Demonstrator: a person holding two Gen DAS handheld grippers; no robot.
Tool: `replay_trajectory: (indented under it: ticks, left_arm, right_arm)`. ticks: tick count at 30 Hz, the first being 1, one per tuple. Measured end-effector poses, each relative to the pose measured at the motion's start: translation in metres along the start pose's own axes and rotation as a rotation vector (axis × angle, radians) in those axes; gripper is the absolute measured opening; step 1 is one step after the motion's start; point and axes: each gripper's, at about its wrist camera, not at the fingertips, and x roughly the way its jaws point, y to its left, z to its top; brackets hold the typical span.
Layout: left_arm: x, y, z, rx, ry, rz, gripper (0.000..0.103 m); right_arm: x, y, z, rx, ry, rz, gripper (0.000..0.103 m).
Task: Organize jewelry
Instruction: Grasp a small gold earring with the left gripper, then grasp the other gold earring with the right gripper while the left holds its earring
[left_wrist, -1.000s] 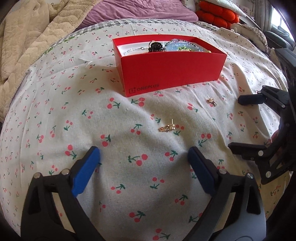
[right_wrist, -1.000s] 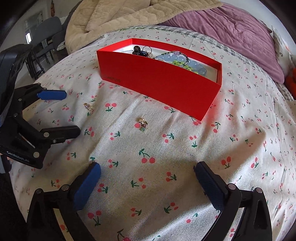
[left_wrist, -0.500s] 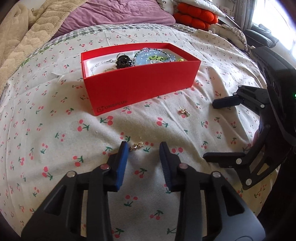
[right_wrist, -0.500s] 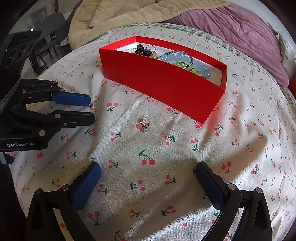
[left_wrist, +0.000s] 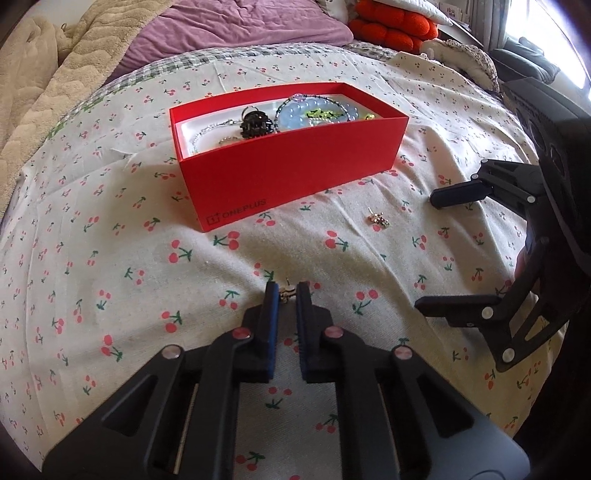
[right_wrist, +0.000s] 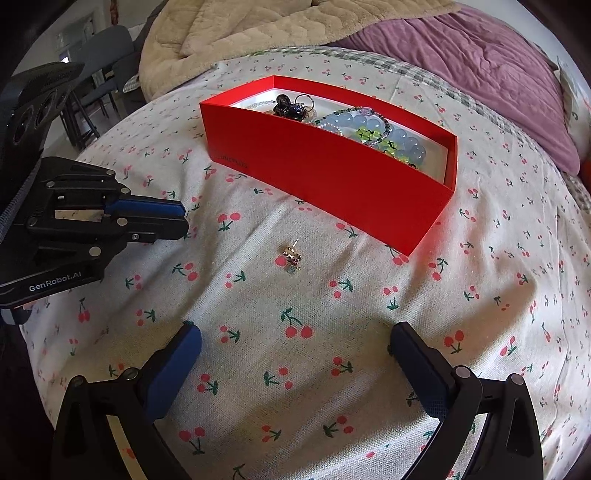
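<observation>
A red OnePlus box (left_wrist: 295, 173) sits on the cherry-print bedsheet and holds bead bracelets, a chain and a dark hair clip. It also shows in the right wrist view (right_wrist: 332, 173). My left gripper (left_wrist: 287, 293) is shut on a small gold earring (left_wrist: 286, 292) at its fingertips, just above the sheet in front of the box. It appears at the left of the right wrist view (right_wrist: 181, 221). A second gold earring (left_wrist: 378, 218) lies on the sheet right of the box; it also shows in the right wrist view (right_wrist: 292, 256). My right gripper (right_wrist: 295, 343) is open and empty, short of that earring.
A beige quilt (left_wrist: 44, 92) and a purple blanket (left_wrist: 240, 22) lie behind the box. Orange cushions (left_wrist: 391, 26) are at the back right. Chairs (right_wrist: 103, 62) stand beyond the bed's left edge.
My left gripper moved forward over the near earring and shut on it. The right gripper stayed open and barely moved.
</observation>
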Motion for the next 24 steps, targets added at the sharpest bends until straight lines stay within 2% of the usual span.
replay_trajectory:
  ticks: [2,8,10,12,15,17,24]
  left_arm:
    - [-0.002,0.003,0.001,-0.009,-0.001,0.002,0.006]
    - [-0.005,0.007,0.001,-0.028,0.005,0.011,0.005]
    - [-0.006,0.007,0.001,-0.028,0.006,0.007,0.005]
    - [-0.007,0.008,0.000,-0.025,0.006,0.001,0.005]
    - [-0.006,0.007,-0.002,-0.018,0.028,-0.036,0.006]
    - [-0.004,0.005,-0.003,-0.008,0.045,-0.044,0.019]
    - [0.003,0.001,-0.002,0.002,0.059,-0.041,0.027]
  right_arm:
    - [0.000,0.000,0.002,0.006,0.000,0.011,0.103]
    - [0.003,0.003,0.009,0.005,-0.010,0.020,0.101]
    - [0.003,0.003,0.012,0.007,-0.018,0.017,0.095]
    - [0.003,0.002,0.014,0.011,-0.021,0.013,0.079]
    - [0.004,-0.001,0.019,0.026,-0.027,0.010,0.063]
    - [0.005,-0.003,0.021,0.038,-0.029,0.013,0.057]
    - [0.011,0.000,0.026,0.029,-0.031,0.008,0.042]
